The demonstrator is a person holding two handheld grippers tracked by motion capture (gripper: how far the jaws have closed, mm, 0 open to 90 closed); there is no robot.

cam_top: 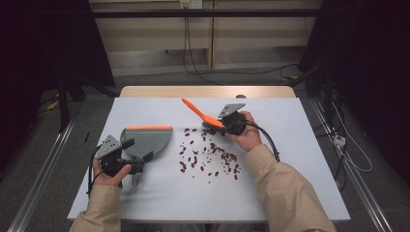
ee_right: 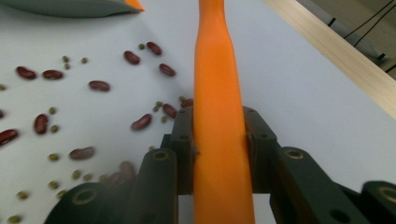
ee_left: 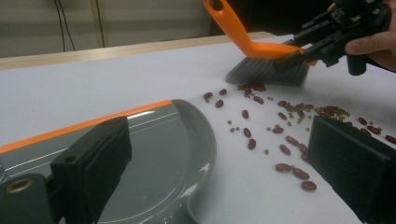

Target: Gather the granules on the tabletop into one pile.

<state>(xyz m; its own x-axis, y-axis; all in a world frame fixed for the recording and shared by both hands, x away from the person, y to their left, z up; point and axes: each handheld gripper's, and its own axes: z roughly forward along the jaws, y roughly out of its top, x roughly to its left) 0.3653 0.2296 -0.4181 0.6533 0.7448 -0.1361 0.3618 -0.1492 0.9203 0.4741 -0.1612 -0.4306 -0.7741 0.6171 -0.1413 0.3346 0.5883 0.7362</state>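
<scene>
An orange hand brush point(cam_top: 196, 110) is clamped by its handle in my right gripper point(cam_top: 220, 124), which is shut on it. Its grey bristles point(ee_left: 268, 74) touch the white sheet at the far edge of scattered red beans and small green beans point(cam_top: 208, 154). In the right gripper view the handle point(ee_right: 218, 116) runs up between the jaws, above the beans point(ee_right: 93, 86). A grey dustpan point(cam_top: 147, 137) with an orange front edge lies left of the beans. My left gripper point(cam_top: 135, 157) is at its rear. Its jaws stand wide apart, and the right one is clear of the pan point(ee_left: 154, 154).
The white sheet point(cam_top: 290, 159) covers a wooden table whose far edge point(cam_top: 208, 92) shows beyond it. Bare sheet lies to the right of the beans and along the near edge. Cables point(cam_top: 193, 67) run across the floor behind the table.
</scene>
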